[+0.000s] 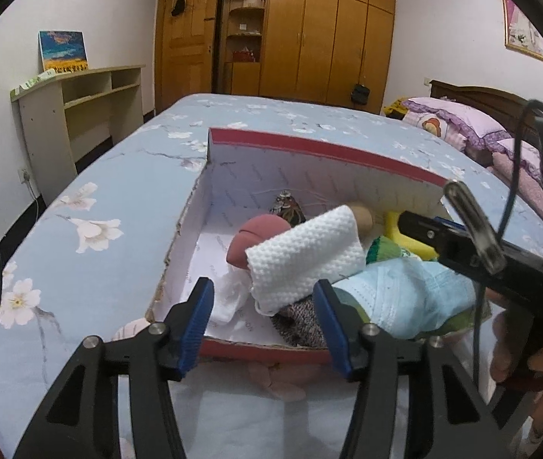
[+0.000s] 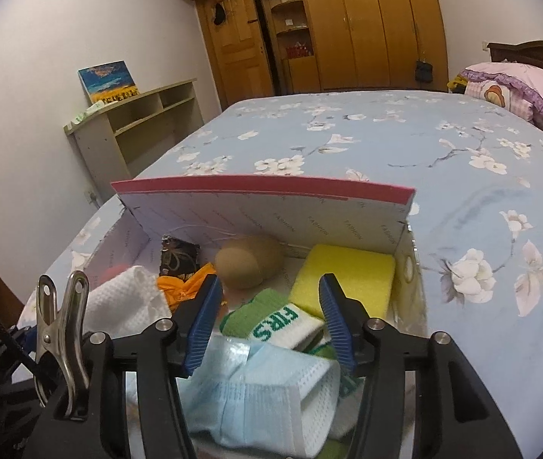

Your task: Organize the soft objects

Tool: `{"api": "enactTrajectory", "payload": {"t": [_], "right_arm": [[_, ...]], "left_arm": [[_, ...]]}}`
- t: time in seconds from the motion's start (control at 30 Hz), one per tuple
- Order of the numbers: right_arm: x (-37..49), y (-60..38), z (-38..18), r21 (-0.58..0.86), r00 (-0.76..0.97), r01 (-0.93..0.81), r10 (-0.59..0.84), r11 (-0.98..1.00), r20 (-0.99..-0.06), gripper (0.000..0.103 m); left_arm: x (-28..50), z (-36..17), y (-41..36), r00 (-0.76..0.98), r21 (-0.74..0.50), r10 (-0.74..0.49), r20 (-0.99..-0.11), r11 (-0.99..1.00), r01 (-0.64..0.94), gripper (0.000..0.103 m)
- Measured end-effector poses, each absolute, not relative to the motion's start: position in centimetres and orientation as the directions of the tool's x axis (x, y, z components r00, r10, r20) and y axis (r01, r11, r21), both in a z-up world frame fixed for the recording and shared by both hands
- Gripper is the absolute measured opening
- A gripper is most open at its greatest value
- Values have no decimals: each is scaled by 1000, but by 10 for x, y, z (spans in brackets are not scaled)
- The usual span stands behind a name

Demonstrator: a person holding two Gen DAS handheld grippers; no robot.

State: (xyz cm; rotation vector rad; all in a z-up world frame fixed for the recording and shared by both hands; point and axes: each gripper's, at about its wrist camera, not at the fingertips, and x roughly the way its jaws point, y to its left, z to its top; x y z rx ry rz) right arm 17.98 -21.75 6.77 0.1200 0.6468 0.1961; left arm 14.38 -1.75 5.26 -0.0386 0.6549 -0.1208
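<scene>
Both claws are being held spread over the near edge of the red-rimmed box (image 1: 321, 149), and nothing is being pinched by either. Between the blue pads of the left gripper (image 1: 264, 317) a white textured cloth (image 1: 306, 256) is being seen, lying loose on the pile inside the box and touched by neither pad. Under the right gripper (image 2: 269, 323) a pale blue face mask (image 2: 260, 394) is lying at the box's near side, again free of the pads, with a green and white sock (image 2: 279, 321) just behind it.

Most of the sorting is being judged as done: inside the box a yellow sponge (image 2: 344, 279) is sitting in the right far corner, a tan ball (image 2: 248, 264) is resting against the far wall, a dark patterned pouch (image 2: 178, 258) is standing at the far left, an orange cloth (image 2: 183, 287) is lying near the middle, and a reddish-pink soft piece (image 1: 256, 241) is lying left of the white cloth.

Outside the box, nothing soft is being shown on the blue flowered bedspread (image 2: 386, 141) in either view, apart from something pinkish, half hidden, just in front of the box's near wall; whether it is an object still to be placed cannot be told
</scene>
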Motion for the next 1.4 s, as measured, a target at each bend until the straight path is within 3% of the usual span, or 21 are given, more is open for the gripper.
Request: {"api": "enactTrajectory", "payload": {"t": [0.47,0.93,1.4], "right_arm": [[125,-220,92,172,803,-165,234,971,-549,55],[57,-215,84,154,798,-127,193,980,-571,55],[49,-225,32,118,719,-25,99,993,-688,55]], "left_arm": [[110,66,-19,783,-70,-113,-612,994,88,57],[71,66,-15,770,-82,-112,-628,994,77,57],[64,33,-35,717,-65,-127,-685,991,114,57]]}}
